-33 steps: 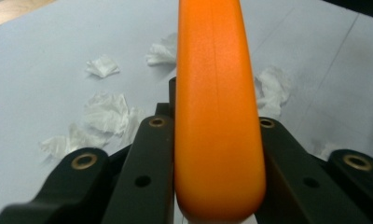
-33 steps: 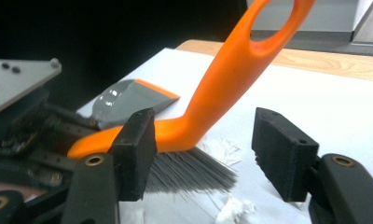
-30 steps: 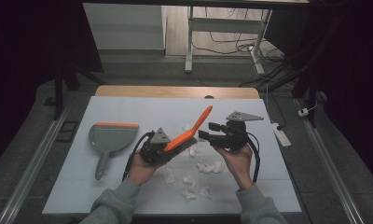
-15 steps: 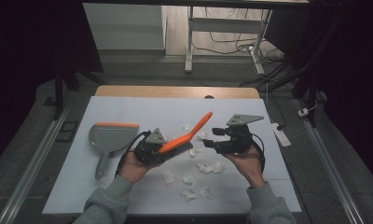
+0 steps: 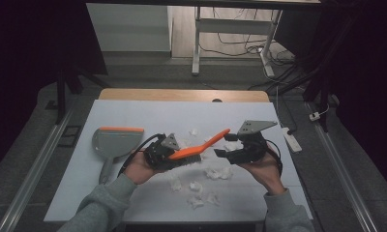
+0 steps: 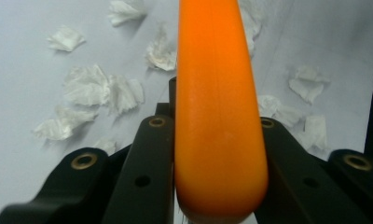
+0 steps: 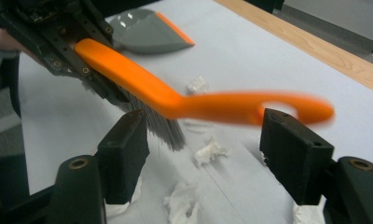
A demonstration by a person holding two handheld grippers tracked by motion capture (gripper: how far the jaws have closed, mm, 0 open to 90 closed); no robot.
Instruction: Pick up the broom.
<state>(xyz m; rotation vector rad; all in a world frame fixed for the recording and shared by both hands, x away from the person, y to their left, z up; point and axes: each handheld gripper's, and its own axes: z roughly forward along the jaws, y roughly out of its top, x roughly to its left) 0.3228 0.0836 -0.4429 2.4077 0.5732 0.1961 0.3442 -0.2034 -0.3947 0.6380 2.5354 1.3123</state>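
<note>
At about nine o'clock on the white table top [image 5: 148, 113] lies a grey dustpan [image 5: 112, 143] with an orange front edge, its handle pointing back toward the person, untouched. Next to it, toward three o'clock, the left gripper [image 5: 179, 157] sits in the person's left hand, its black jaws clamped tight on the head end of an orange brush [image 5: 201, 147]; in the left gripper view the orange back of the brush [image 6: 217, 116] stands squeezed between the two jaws and runs away toward twelve o'clock. From that grip the brush points toward two o'clock, raised above the table, with its grey bristles [image 7: 159, 123] hanging from its underside near the left jaws and its handle tip with the hanging hole reaching toward the other hand. Scraps of crumpled white paper [image 5: 219, 172] are scattered on the table below and around both hands, mostly toward six o'clock. At three o'clock the right gripper [image 5: 226, 145] faces the handle tip; its jaws have just been opening and stand wide apart, and in the right gripper view the handle [image 7: 250, 108] crosses above the gap between them without either pad pressing on it.
</note>
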